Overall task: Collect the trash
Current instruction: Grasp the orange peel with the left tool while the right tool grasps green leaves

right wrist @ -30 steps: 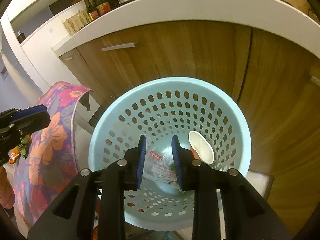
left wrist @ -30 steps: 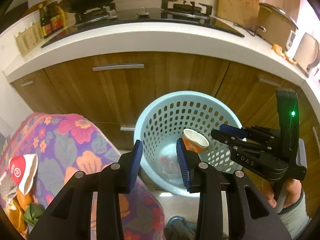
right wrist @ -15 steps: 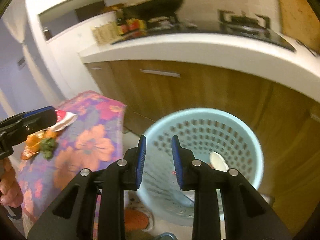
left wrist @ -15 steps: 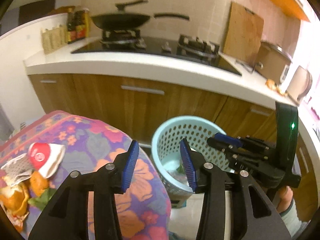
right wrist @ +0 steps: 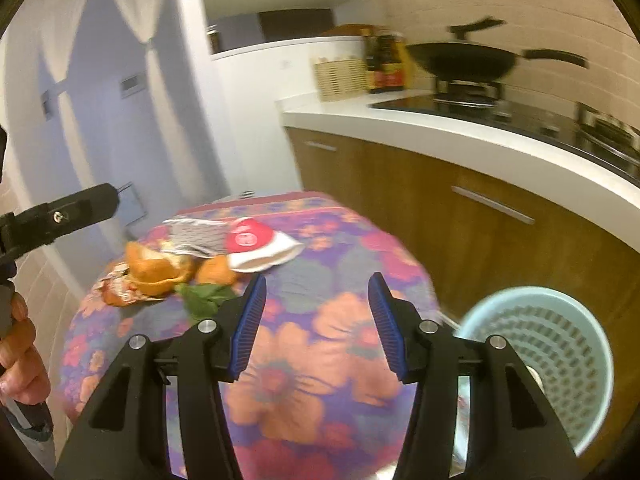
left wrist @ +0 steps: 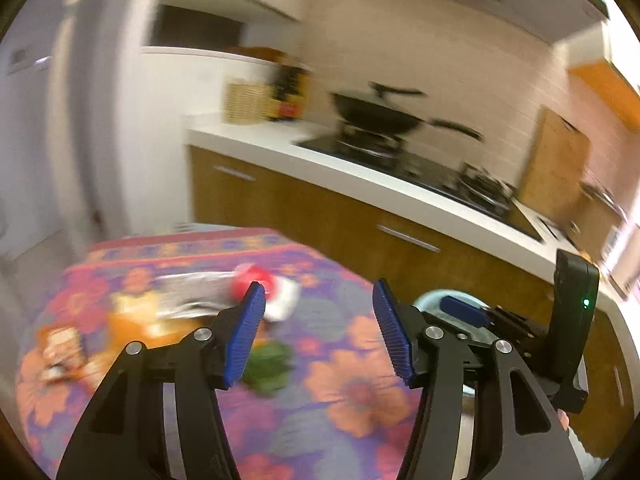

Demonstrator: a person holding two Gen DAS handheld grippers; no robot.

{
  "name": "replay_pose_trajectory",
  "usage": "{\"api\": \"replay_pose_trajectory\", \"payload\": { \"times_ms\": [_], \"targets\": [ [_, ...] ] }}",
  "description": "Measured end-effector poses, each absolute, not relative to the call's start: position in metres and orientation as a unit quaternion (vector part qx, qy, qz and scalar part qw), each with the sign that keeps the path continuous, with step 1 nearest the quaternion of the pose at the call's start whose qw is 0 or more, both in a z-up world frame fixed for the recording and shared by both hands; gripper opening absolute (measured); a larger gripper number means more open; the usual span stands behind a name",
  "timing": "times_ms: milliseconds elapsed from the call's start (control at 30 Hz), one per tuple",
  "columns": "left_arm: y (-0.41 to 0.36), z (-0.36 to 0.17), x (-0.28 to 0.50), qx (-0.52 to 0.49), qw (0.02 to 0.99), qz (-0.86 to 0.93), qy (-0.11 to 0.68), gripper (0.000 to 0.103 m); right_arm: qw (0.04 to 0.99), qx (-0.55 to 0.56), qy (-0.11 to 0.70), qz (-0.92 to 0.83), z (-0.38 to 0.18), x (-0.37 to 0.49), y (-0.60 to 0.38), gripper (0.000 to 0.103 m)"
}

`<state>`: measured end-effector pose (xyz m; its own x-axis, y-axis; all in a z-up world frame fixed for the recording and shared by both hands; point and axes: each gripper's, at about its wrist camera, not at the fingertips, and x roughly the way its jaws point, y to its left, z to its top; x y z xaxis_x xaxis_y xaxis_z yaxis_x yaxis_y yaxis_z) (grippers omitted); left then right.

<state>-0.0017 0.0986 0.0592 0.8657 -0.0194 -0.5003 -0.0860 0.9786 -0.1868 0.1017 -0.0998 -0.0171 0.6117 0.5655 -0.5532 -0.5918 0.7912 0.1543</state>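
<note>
Your left gripper point(left wrist: 318, 334) has its jaws apart, nothing between them; they've just been opening. Same for your right gripper point(right wrist: 316, 324): jaws spread, just been opening, empty.

Both are over the floral-cloth worktop point(right wrist: 332, 344). The trash sits in a cluster at left-centre of the right wrist view: red-and-white paper cup point(right wrist: 260, 246) on its side, silver wrapper point(right wrist: 196, 234) touching it on the left, orange peel point(right wrist: 156, 268) below that, green leaf point(right wrist: 204, 296) just ahead of your right gripper's left finger. A printed wrapper point(right wrist: 116, 292) lies at the cluster's left edge. In the left wrist view the same pile is motion-blurred, mid-left of frame, cup point(left wrist: 272, 292) just behind the left finger's tip.

The light blue basket point(right wrist: 548, 356) stands at lower right in the right wrist view, beside the worktop, below the wood cabinets point(right wrist: 440, 216). A wok point(right wrist: 460, 62) is on the hob, upper right
</note>
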Motion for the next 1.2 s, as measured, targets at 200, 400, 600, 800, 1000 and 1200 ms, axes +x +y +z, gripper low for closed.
{"api": "replay_pose_trajectory", "payload": {
  "times_ms": [200,400,600,800,1000,1200],
  "targets": [
    [0.171,0.047,-0.050,-0.138,0.955,0.128,0.228,0.067,0.885,-0.033,0.292,0.361,-0.029,0.098,-0.045,0.049],
    [0.229,0.008,-0.071,-0.211,0.929,0.180,0.246,0.067,0.868,-0.047,0.314,0.381,-0.053,0.100,-0.002,0.049],
    [0.257,-0.036,-0.064,-0.265,0.903,0.190,0.279,0.067,0.863,-0.080,0.319,0.383,-0.065,0.097,0.020,0.052],
    [0.269,-0.061,-0.048,-0.314,0.888,0.175,0.289,0.066,0.851,-0.109,0.337,0.388,-0.074,0.098,0.034,0.058],
    [0.272,-0.073,-0.041,-0.331,0.879,0.169,0.298,0.045,0.842,-0.131,0.356,0.383,-0.081,0.099,0.044,0.061],
    [0.264,-0.076,-0.034,-0.314,0.881,0.163,0.313,0.023,0.830,-0.154,0.381,0.378,-0.090,0.103,0.054,0.061]
  ]
}}
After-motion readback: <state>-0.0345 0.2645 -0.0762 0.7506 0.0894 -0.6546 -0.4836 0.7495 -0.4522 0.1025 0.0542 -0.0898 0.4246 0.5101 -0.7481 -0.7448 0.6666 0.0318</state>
